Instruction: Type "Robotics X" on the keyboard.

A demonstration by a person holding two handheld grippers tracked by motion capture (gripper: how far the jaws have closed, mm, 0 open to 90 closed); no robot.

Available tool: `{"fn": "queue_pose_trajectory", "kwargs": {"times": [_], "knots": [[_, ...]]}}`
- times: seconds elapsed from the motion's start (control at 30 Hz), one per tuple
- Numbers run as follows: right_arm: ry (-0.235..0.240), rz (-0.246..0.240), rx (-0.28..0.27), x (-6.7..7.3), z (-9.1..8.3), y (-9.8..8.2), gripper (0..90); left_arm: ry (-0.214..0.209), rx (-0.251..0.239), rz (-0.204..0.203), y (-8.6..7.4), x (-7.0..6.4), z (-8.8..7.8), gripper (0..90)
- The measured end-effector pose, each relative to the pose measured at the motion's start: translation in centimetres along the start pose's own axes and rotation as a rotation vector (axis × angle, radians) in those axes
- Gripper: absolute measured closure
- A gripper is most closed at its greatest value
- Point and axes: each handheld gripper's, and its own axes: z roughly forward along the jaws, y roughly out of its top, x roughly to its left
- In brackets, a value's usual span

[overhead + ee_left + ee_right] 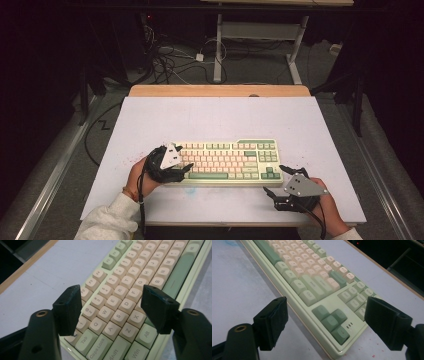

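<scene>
A pale green keyboard (pixel 227 162) with matte cream and sage keycaps lies flat near the white table's (pixel 150 120) front edge. The left gripper (pixel 111 307) hovers over its letter rows, blocky black jaws spread, apparently touching nothing. The right gripper (pixel 325 323) stands spread beside the arrow keys (pixel 331 321).

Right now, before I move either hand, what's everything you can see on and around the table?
keyboard: one, pale green case with cream and green keys, near middle of the white board
white board: one, covers the table top
wooden table edge: one, tan, far side
cables: a tangle, dark and white, on the floor beyond
desk frame: one, white legs, background
left hand-held gripper: black, open above the keyboard's left keys
right hand-held gripper: black, open beside the arrow-key corner
</scene>
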Motion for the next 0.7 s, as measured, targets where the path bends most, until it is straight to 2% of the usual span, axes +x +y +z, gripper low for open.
{"fn": "queue_pose_trajectory", "kwargs": {"times": [0.03, 0.13, 0.2, 0.43, 0.7], "knots": [[0.000, 0.001, 0.000, 0.0, 0.0, 0.0, 19.8, 0.019, -0.012, 0.002, 0.0, 0.0, -0.1, 24.0], [0.000, 0.002, 0.001, 0.0, 0.0, 0.0, 19.8, 0.018, -0.033, -0.004, -0.1, -0.1, -0.3, 21.7], [0.000, 0.004, 0.002, -0.1, 0.0, 0.0, 19.7, 0.020, -0.035, -0.004, -0.1, -0.1, -0.3, 16.1], [0.001, 0.029, -0.007, -0.2, -0.1, 0.0, 19.7, 0.028, -0.077, -0.006, -0.1, -0.3, -0.9, 16.0], [-0.004, 0.028, -0.007, -0.2, -0.1, 0.0, 19.8, 0.024, -0.092, -0.020, -0.6, -0.6, -1.7, 16.1]]}}
